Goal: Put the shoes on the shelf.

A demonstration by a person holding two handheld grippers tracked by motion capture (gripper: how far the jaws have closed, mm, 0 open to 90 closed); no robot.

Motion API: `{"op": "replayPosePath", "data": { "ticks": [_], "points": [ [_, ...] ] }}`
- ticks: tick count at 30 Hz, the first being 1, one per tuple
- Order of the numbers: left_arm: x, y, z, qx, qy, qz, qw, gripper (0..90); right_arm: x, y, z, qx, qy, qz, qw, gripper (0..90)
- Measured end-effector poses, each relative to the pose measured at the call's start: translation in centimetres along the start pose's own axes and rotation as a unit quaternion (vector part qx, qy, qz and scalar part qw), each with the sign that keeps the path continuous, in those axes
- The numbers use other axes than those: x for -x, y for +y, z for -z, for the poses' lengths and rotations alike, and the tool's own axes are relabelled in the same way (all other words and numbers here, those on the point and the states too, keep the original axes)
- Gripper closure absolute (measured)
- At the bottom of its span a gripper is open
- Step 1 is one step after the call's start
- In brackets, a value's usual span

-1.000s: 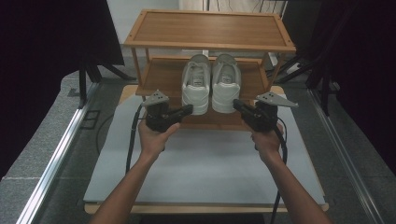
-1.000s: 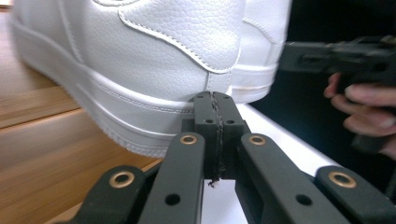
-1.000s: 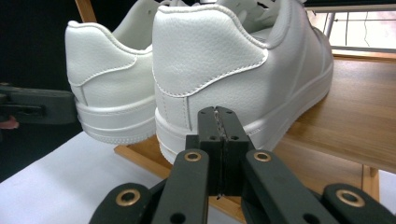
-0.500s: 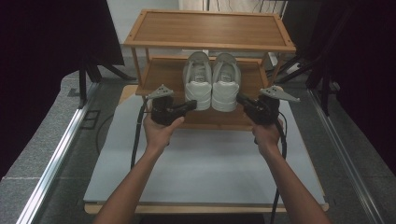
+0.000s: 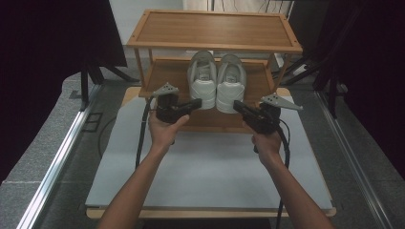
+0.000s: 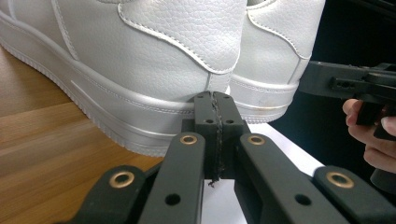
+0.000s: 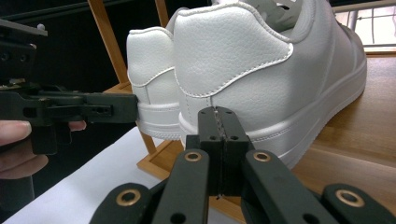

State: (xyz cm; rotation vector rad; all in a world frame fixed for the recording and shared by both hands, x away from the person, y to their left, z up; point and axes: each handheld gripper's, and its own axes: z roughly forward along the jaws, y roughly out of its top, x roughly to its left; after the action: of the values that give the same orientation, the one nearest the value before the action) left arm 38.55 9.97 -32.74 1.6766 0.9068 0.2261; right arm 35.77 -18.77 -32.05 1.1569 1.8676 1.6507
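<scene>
Sneakers, a white pair [image 5: 216,81], sit heels-out on the wooden rack's [image 5: 143,29] lower shelf. Left gripper [image 5: 196,103], jaws pressed together on nothing, noses up to the left sneaker's heel; right gripper [image 5: 237,106], likewise clamped empty, points at the right heel.

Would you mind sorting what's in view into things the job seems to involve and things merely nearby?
Likely involved:
left shoe
right shoe
wooden rack
left hand-held gripper
right hand-held gripper

Merely nearby:
white table board
metal floor rail
</scene>
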Motion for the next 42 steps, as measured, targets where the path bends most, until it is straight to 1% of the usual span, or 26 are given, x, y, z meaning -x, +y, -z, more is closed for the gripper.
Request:
{"op": "replayPosePath", "data": {
  "ticks": [3,5,8,9,11,13,15,16,17,18,19,20,23,24,25,28,29,30,31,32,35,36,37,40,41,42],
  "points": [
    [0.2,0.2,-0.1,-0.004,0.005,-0.002,1.0,90.0,0.2,0.2,-0.4,0.0,-0.011,0.005,0.9999,89.3],
    [0.2,0.3,-0.1,-0.004,0.008,-0.002,1.0,90.0,0.3,0.3,-0.7,0.002,-0.015,0.003,0.9999,89.3],
    [0.4,0.3,-0.1,-0.003,0.016,-0.008,0.9998,90.0,0.3,0.4,-1.0,0.003,-0.019,0.006,0.9998,89.3],
    [0.4,0.3,-0.1,-0.003,0.018,-0.009,0.9998,90.0,0.5,0.5,-1.3,0.005,-0.022,0.003,0.9998,89.3],
    [0.3,0.3,-0.1,-0.001,0.017,-0.007,0.9998,90.0,0.7,0.5,-1.4,0.006,-0.016,-0.007,0.9998,89.3],
    [0.0,0.3,-0.1,-0.001,0.006,0.003,1.0,89.9,0.7,0.5,-1.4,0.005,-0.017,-0.003,0.9998,89.3],
    [-0.1,0.3,-0.2,-0.001,0.004,0.004,1.0,90.0,0.6,0.5,-1.4,0.005,-0.017,-0.002,0.9998,89.2],
    [0.0,0.3,-0.2,-0.002,0.005,0.002,1.0,90.0,0.8,0.3,-1.3,0.005,-0.013,-0.01,0.9999,88.3],
    [0.0,0.3,-0.2,-0.002,0.005,0.002,1.0,90.0,0.8,0.3,-1.3,0.005,-0.013,-0.01,0.9999,88.3],
    [0.0,0.3,-0.2,-0.001,0.006,0.0,1.0,90.0,1.0,0.2,-1.3,0.007,-0.005,-0.021,0.9997,86.6],
    [0.0,0.3,-0.2,-0.001,0.006,0.0,1.0,90.0,1.0,0.2,-1.3,0.007,-0.005,-0.021,0.9997,86.6],
    [-0.2,0.4,-0.2,-0.002,0.003,0.002,1.0,90.0,1.2,0.0,-1.2,0.003,-0.003,-0.031,0.9995,86.0],
    [-0.3,0.4,-0.2,-0.002,0.002,0.004,1.0,90.0,1.4,-0.3,-1.3,0.003,0.002,-0.045,0.999,85.4],
    [-0.3,0.4,-0.2,-0.002,0.002,0.004,1.0,90.0,1.4,-0.3,-1.3,0.003,0.002,-0.045,0.999,85.4],
    [-0.4,0.2,-0.2,0.0,0.0,0.006,1.0,90.0,1.6,-0.4,-1.4,0.003,0.01,-0.059,0.9982,85.2],
    [-0.6,-0.1,-0.2,0.008,-0.011,0.021,0.9997,89.7,1.7,-0.4,-1.3,0.003,0.016,-0.064,0.9978,84.2],
    [-0.6,-0.1,-0.2,0.008,-0.011,0.021,0.9997,88.1,1.7,-0.4,-1.3,0.003,0.016,-0.064,0.9978,84.2],
    [-0.6,-0.2,-0.2,0.014,-0.02,0.027,0.9994,88.1,1.7,-0.4,-1.3,0.003,0.016,-0.062,0.9979,83.3],
    [-0.6,-0.3,-0.1,0.016,-0.024,0.028,0.9992,84.4,1.7,-0.5,-1.3,0.002,0.015,-0.063,0.9979,81.7],
    [-0.5,-0.5,-0.1,0.022,-0.028,0.029,0.9989,77.9,1.6,-0.5,-1.1,0.003,0.012,-0.061,0.998,79.3],
    [-0.4,-0.6,0.2,0.025,-0.022,0.024,0.9992,68.6,1.6,-0.6,-0.9,0.007,0.009,-0.061,0.9981,76.8],
    [-0.4,-0.7,0.4,0.029,-0.019,0.023,0.9991,68.6,1.7,-0.6,-0.7,0.009,0.01,-0.059,0.9981,74.9],
    [-0.4,-0.8,0.9,0.038,-0.022,0.023,0.9987,62.9,1.7,-0.5,-0.3,0.014,0.01,-0.051,0.9985,72.1],
    [-0.3,-1.4,1.6,0.05,-0.021,0.004,0.9985,57.0,1.7,-0.6,0.4,0.025,0.006,-0.037,0.999,66.0],
    [-0.3,-1.4,1.6,0.05,-0.021,0.004,0.9985,55.6,1.7,-0.6,0.4,0.025,0.006,-0.037,0.999,66.0],
    [-0.2,-1.8,1.9,0.053,-0.02,0.0,0.9984,53.8,1.7,-1.1,1.0,0.032,0.006,-0.031,0.999,62.1]
  ]
}}
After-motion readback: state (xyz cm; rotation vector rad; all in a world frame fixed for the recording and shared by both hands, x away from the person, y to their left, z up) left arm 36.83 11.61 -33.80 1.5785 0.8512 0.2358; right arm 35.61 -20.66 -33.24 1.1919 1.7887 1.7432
